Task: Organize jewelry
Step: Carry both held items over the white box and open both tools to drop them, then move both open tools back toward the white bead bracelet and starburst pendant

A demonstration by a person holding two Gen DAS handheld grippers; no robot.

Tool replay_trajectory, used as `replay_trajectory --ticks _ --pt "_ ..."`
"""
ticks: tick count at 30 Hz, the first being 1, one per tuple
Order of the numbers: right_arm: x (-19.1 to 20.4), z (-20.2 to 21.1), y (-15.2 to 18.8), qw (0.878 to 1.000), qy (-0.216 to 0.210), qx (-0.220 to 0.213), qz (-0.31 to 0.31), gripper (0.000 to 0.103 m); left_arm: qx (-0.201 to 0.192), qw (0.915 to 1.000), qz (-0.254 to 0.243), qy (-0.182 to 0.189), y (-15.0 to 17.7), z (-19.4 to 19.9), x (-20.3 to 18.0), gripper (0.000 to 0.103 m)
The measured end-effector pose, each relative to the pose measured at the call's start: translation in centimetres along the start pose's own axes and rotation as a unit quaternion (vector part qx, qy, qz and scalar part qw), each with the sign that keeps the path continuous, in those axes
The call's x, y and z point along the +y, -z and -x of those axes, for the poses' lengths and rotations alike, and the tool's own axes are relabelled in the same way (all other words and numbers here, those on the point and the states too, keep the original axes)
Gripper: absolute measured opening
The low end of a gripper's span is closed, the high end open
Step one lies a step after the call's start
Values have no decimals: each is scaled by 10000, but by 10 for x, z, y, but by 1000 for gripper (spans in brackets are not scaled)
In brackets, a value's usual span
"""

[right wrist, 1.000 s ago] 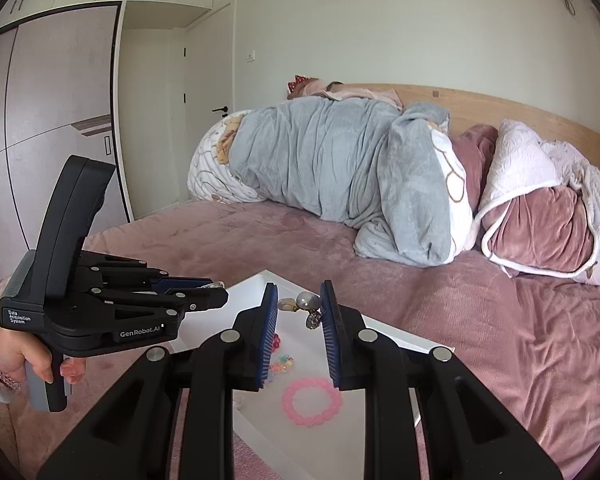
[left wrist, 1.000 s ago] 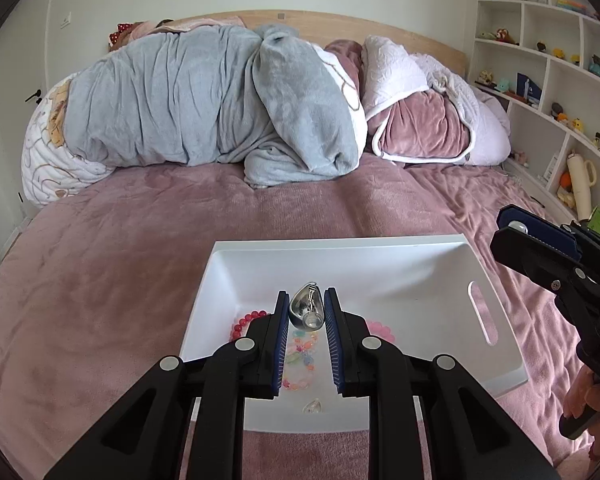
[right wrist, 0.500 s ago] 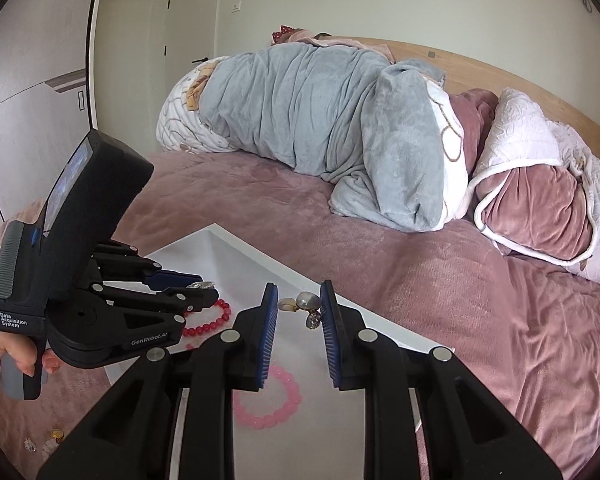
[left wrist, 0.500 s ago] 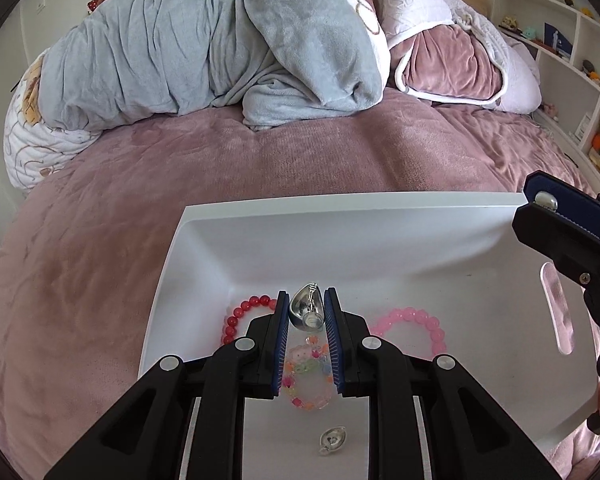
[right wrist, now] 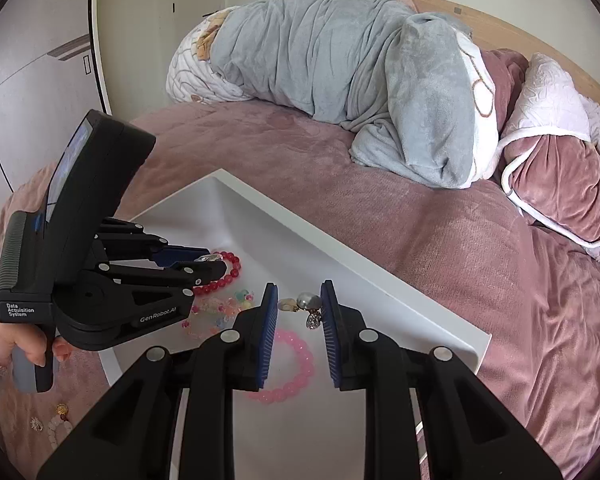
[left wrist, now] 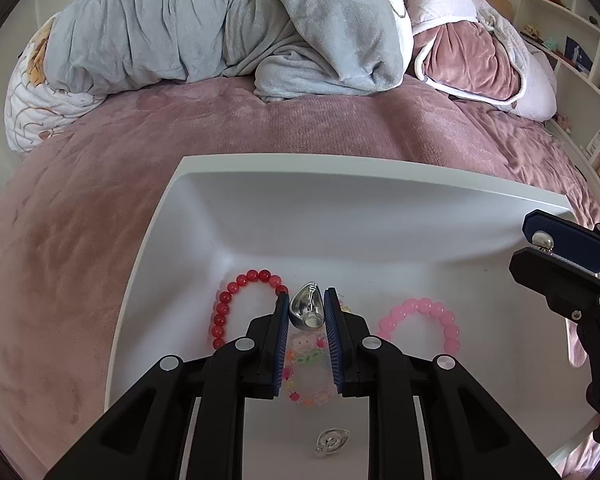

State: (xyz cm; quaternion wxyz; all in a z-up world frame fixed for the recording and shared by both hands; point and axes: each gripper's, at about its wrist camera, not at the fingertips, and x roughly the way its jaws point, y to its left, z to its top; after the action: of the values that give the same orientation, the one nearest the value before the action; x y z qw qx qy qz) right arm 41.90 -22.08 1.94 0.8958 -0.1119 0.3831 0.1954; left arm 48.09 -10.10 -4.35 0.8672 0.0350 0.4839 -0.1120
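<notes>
A white tray lies on the pink bed. In it are a red bead bracelet, a pink bead bracelet, a multicoloured bracelet and a small silver charm. My left gripper is shut on a silver teardrop earring low over the tray. My right gripper is shut on a pearl-and-gold earring above the pink bracelet and the tray. The left gripper is at the left of the right wrist view.
A grey duvet and pink pillows lie at the bed's head. Shelves stand at the right. Small jewelry pieces lie on the bed left of the tray. A wardrobe stands at the left.
Both grippers have tilted down and moved lower over the tray, each still holding its earring. The tray's contents now fill more of both views.
</notes>
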Motion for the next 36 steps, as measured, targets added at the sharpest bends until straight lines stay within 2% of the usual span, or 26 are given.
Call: replay_trajectory --ticks 2,3,5,11,15,22,25,28,30,32,36 --pt "1 0 0 10000 40 20 41 25 38 10000 29 -37 2 0 -1 25" --pt "2 0 0 10000 67 27 45 29 64 10000 60 -48 3 0 -2 28" --pt "0 1 0 9999 101 18 25 54 57 9999 139 -74 3 2 -1 30" --pt "0 8 -1 9996 241 -143 54 69 -168 9990 370 -200 0 22 5 46" --pt "4 23 -5 9990 138 -407 84 70 -474 9980 308 -272 -5 48 8 53" --pt "28 60 -15 9955 299 -793 433 77 -1017 9940 304 -278 -10 105 17 57" --pt "38 76 -17 9931 435 -911 604 78 -1282 9906 291 -382 -7 131 20 69" --pt "48 96 -19 9905 460 -1098 689 86 -1492 9873 304 -463 -2 158 25 79" --pt "54 110 -19 9890 433 -1224 708 87 -1635 9845 318 -543 3 175 28 88" --pt "62 124 -18 9873 411 -1345 740 91 -1790 9816 319 -589 11 193 31 92" --pt "79 149 -14 9837 368 -1530 876 96 -2002 9774 313 -606 32 225 38 93"
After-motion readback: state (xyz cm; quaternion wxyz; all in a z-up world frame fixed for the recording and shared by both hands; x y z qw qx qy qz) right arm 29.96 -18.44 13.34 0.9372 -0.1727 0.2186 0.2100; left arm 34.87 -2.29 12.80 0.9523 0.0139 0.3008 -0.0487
